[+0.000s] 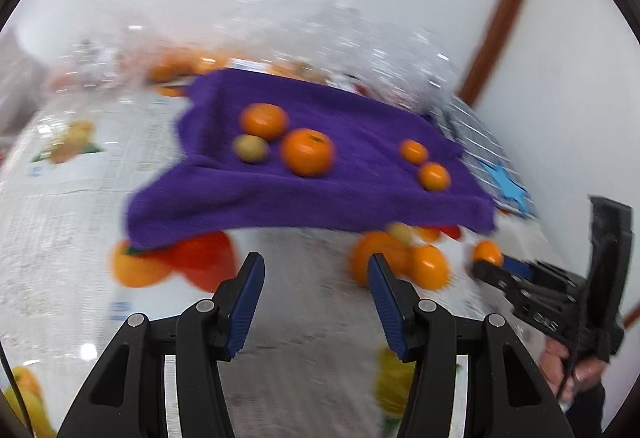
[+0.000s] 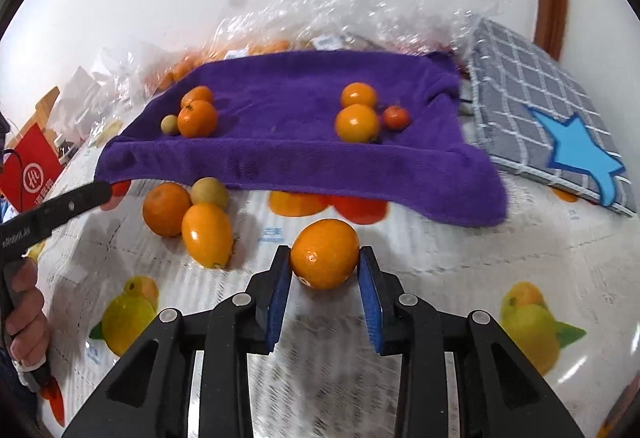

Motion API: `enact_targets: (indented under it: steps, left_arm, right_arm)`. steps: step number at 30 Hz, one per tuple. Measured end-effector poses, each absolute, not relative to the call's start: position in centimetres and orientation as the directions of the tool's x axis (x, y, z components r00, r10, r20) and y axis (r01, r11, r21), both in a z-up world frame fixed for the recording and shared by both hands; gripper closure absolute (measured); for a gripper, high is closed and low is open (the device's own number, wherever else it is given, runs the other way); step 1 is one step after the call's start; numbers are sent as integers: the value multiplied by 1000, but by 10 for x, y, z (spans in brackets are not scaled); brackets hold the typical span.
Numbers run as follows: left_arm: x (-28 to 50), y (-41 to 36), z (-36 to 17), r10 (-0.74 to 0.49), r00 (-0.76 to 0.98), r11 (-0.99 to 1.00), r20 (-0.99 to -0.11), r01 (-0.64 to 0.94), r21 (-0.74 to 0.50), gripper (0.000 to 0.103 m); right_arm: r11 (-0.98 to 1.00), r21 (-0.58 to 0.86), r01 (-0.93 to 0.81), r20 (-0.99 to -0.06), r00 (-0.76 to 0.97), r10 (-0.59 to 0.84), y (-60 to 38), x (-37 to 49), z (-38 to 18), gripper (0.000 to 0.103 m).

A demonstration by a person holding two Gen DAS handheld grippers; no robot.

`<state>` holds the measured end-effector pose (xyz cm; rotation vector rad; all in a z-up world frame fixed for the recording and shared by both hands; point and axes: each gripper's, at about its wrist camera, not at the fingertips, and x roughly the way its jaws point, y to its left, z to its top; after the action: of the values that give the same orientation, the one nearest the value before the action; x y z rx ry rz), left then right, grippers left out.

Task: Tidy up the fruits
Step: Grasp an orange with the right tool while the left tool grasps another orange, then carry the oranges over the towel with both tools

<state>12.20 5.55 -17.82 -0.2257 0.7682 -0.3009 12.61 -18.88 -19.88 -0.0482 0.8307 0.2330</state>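
Observation:
A purple towel point(image 2: 288, 142) lies on the printed tablecloth, with two groups of fruit on it: oranges and a small green fruit at the left point(image 2: 197, 118), oranges and a small red one at the right point(image 2: 357, 123). My right gripper point(image 2: 325, 258) is shut on an orange point(image 2: 325, 253) just in front of the towel. A loose group, an orange point(image 2: 166, 208), a pale fruit point(image 2: 210, 192) and an oval orange point(image 2: 207, 234), sits to its left. My left gripper point(image 1: 316, 270) is open and empty, short of the towel point(image 1: 304, 174). The right gripper with its orange point(image 1: 487, 253) shows at the right in the left wrist view.
A grey checked cloth with a blue star point(image 2: 552, 126) lies right of the towel. Clear plastic bags with more oranges point(image 2: 256, 46) sit behind it against the white wall. A red box point(image 2: 32, 170) stands at the far left. The tablecloth carries printed fruit pictures point(image 2: 128, 314).

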Motion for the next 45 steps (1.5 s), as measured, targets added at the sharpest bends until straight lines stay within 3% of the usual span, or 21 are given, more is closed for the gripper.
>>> enact_targets:
  steps: [6, 14, 18, 28, 45]
  left_arm:
    - [130, 24, -182, -413, 621, 910, -666, 257, -326, 52]
    - [146, 10, -192, -335, 608, 941, -719, 176, -290, 52]
    - [147, 3, -190, -333, 620, 942, -711, 192, -273, 65]
    - [123, 40, -179, -223, 675, 973, -703, 117, -197, 65]
    - [130, 40, -192, -234, 635, 971, -736, 119, -205, 61]
  right_arm:
    - [981, 57, -187, -739, 653, 168, -217, 119, -200, 70]
    - [970, 137, -202, -732, 639, 236, -227, 118, -200, 70]
    - [960, 183, -213, -722, 633, 278, -231, 120, -201, 70]
    - [968, 143, -205, -749, 617, 241, -225, 123, -203, 69]
    - [969, 144, -202, -747, 619, 240, -227, 122, -204, 69]
